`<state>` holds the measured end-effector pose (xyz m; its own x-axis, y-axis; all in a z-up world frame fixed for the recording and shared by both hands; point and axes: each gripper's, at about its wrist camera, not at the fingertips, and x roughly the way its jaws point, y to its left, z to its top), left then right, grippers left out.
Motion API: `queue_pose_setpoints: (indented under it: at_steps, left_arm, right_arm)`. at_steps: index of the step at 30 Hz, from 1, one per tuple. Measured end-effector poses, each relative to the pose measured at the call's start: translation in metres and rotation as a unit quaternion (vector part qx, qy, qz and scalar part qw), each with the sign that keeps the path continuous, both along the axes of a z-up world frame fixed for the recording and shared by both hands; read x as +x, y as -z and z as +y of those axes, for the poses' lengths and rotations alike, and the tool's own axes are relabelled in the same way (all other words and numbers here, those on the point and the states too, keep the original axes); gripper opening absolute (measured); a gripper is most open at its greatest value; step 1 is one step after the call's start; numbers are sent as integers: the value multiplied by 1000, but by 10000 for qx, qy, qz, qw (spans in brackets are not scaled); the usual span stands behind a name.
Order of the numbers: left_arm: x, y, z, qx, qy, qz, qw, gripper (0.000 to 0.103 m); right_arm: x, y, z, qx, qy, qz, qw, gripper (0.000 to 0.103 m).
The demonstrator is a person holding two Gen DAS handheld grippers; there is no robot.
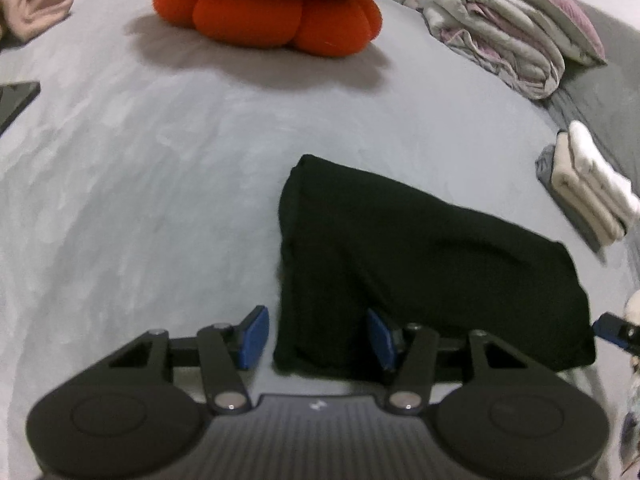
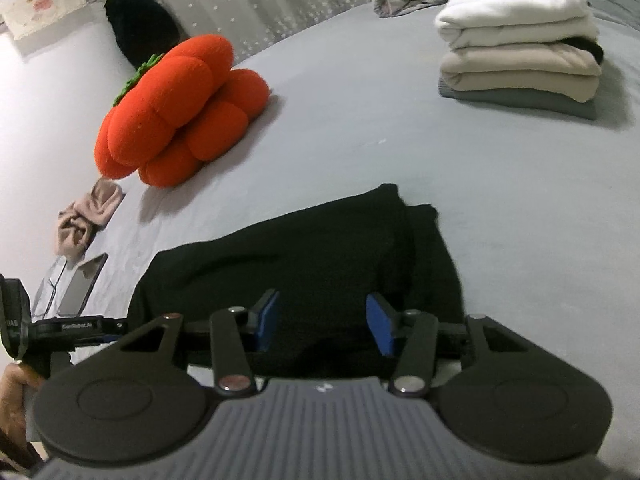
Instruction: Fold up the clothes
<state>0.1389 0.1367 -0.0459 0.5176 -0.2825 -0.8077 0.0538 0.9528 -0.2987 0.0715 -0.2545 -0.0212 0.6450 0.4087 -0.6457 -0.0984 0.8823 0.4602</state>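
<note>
A black garment (image 1: 420, 264) lies folded into a compact block on the grey bed sheet (image 1: 160, 184). My left gripper (image 1: 318, 336) stands open over its near left corner, blue pads spread to either side of the cloth edge. In the right wrist view the same black garment (image 2: 312, 264) fills the middle, and my right gripper (image 2: 326, 326) is open just above its near edge, holding nothing. The right gripper's tip (image 1: 614, 330) shows at the left view's right edge. The left gripper's body (image 2: 60, 328) appears at the left of the right view, with a hand (image 2: 14, 396) on it.
An orange pumpkin-shaped cushion (image 2: 176, 108) sits beyond the garment. A stack of folded white, beige and grey clothes (image 2: 520, 56) lies at the back right. A crumpled beige garment (image 2: 86, 220) and a dark tablet (image 2: 82, 286) lie on the left. Rolled bedding (image 1: 504, 28) sits far right.
</note>
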Motion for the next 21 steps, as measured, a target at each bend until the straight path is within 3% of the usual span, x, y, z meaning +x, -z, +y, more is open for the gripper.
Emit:
queue_pose_setpoints:
  at_steps: [6, 10, 15, 18, 21]
  left_arm:
    - [0, 1, -2, -23, 24, -15, 10000, 53]
    - [1, 4, 1, -269, -74, -6, 9996, 49]
    - [1, 9, 6, -581, -223, -1, 9981, 11]
    - [0, 6, 9, -799, -331, -63, 9962, 9]
    - [-6, -10, 6, -947, -337, -397, 9941, 8]
  right_arm:
    - [2, 3, 9, -7, -63, 35, 10000, 52]
    - [3, 3, 14, -3, -71, 33, 10000, 52]
    - [7, 3, 21, 36, -100, 24, 9999, 52]
    - [9, 1, 27, 93, -140, -21, 9999, 52]
    - [11, -1, 32, 179, -180, -64, 9997, 51]
